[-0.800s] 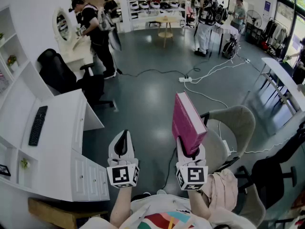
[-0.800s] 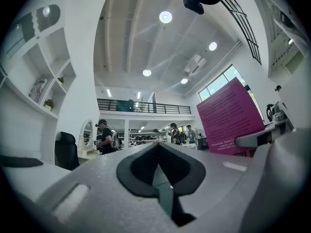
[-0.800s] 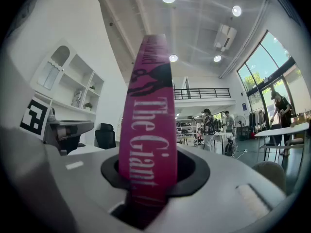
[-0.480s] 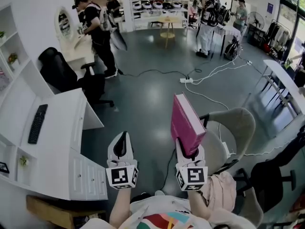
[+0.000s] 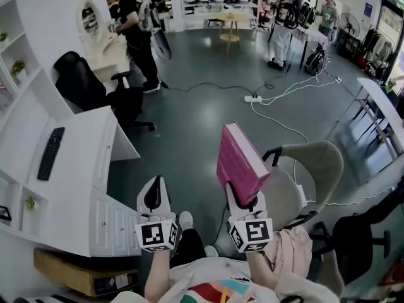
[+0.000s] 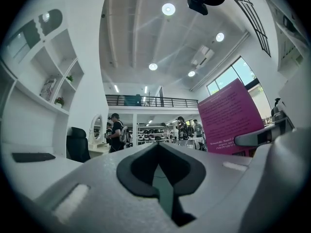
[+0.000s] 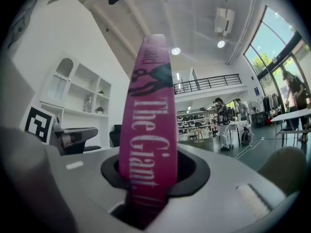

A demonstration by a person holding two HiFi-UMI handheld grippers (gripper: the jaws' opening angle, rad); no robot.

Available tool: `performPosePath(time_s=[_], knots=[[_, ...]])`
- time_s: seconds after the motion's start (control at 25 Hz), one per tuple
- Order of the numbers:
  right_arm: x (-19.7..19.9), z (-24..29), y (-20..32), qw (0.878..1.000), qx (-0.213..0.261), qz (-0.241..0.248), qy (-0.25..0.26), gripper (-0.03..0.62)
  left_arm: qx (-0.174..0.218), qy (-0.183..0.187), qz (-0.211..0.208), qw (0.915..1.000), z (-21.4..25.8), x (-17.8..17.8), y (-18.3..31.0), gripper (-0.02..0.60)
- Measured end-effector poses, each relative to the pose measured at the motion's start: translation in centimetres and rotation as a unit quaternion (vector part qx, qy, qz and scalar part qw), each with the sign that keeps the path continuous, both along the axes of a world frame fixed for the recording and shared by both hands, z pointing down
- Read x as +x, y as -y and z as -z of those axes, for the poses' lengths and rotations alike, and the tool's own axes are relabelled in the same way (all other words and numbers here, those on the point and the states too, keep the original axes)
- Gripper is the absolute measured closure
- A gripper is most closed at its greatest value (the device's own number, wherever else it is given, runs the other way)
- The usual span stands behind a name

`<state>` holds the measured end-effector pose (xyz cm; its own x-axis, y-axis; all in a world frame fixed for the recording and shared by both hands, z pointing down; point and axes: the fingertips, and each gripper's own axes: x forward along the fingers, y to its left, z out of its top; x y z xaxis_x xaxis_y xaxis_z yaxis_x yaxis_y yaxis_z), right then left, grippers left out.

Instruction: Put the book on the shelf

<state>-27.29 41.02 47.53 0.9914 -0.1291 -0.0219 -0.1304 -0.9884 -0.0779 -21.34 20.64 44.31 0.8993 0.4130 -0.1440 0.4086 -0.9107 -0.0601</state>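
A pink hardback book (image 5: 238, 160) stands upright in my right gripper (image 5: 243, 199), which is shut on its lower end. In the right gripper view the book's spine (image 7: 148, 110) rises straight out from between the jaws of the right gripper (image 7: 147, 166). My left gripper (image 5: 156, 187) is level beside it on the left, shut, with nothing in it. In the left gripper view the jaws of the left gripper (image 6: 158, 154) meet along a seam, and the book's cover (image 6: 231, 115) shows at the right. The white shelf unit (image 5: 16, 62) stands against the left wall.
A white desk (image 5: 82, 169) with a black keyboard (image 5: 50, 153) lies left of the grippers, with a black office chair (image 5: 85, 84) behind it. A beige chair (image 5: 309, 169) is close on the right. Cables (image 5: 271, 100) cross the floor, and several people stand at the back.
Both grippers and the book have drifted slightly left in the head view. A leg and shoe have come into view under the grippers.
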Motion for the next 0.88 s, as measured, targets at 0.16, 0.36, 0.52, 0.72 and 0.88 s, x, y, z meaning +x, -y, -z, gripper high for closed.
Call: performPosePath(time_s=[0.16,0.36,0.52,0.72,0.88], knots=[[1.0,-0.4,0.1,1.0,-0.006,0.004,0.009,0.453,-0.004,0.002,-0.004,1.0,-0.7,1.6,-0.1,0.578],[3.3,0.1,-0.7,1.0,0.014,-0.004,0.007,0.453,0.004,-0.014,-0.024,0.9996,0.7,5.5,-1.4,0.578],[7.2,0.8,-1.0,1.0,0.017,-0.01,0.003,0.453,0.003,-0.01,-0.028,0.9996,0.7,9.9,-1.5,0.578],[12.5,0.4,-0.9,1.0,0.017,-0.002,0.012,0.453,-0.005,0.0,-0.023,0.9997,0.0,14.9,-1.1,0.578],[18.4,0.6,0.3,1.0,0.015,0.003,0.023,0.453,-0.007,0.001,-0.02,0.9998,0.4,20.7,0.2,0.578]])
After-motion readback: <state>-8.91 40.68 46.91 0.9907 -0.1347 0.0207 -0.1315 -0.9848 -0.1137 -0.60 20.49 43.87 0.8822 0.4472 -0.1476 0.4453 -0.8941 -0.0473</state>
